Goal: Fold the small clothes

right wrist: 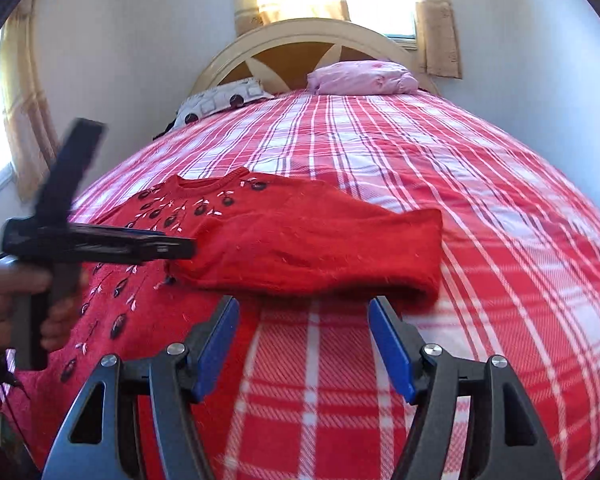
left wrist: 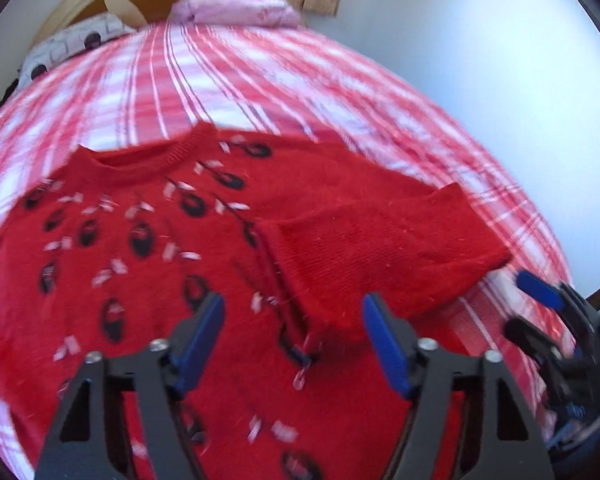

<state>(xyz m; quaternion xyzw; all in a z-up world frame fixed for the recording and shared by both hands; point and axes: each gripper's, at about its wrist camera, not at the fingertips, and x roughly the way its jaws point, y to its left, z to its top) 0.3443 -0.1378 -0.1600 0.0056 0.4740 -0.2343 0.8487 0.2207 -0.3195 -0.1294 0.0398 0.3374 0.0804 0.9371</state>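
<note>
Here a red knitted sweater lies flat on the bed, which wears a red and white checked cover. Its front carries black oval shapes with small pale stitched flecks, thick around the round neck. One sleeve is folded across the body, so its ribbed cuff end lies in the middle of the left wrist view. The left hand-held gripper hangs over the sweater's chest with its blue pads apart and nothing between them. The right hand-held gripper stands apart too, empty, over bare cover just below the folded sleeve.
</note>
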